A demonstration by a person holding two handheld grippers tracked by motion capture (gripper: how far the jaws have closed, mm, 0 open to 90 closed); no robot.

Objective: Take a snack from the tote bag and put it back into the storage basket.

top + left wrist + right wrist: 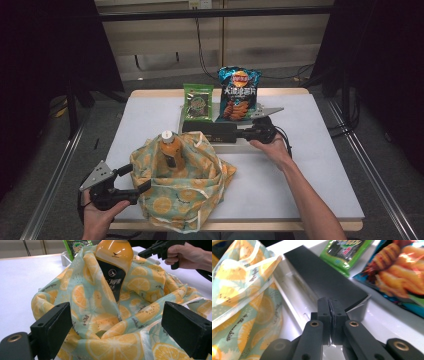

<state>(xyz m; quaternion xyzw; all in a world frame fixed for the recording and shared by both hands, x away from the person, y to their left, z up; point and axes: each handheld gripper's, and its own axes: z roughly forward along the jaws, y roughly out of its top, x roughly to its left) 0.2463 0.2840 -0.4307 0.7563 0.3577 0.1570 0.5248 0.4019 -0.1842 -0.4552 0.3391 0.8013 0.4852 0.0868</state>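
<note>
Op: Grippers, status?

Me: I've got the right gripper [248,133] w/ jaws pressed together on the near end of the black packet [325,280]. Packet lies in the white tray [294,302] at 12 o'clock on the table [310,165], in front of the green seaweed pack [198,102] & the blue chip bag [239,95].

Op: Left?

Me: Left gripper [142,177] is wide open, nothing held, at 7 o'clock just beside the lemon-print cloth bag [182,187]. Orange juice bottle [115,262] stands inside the bag.
</note>
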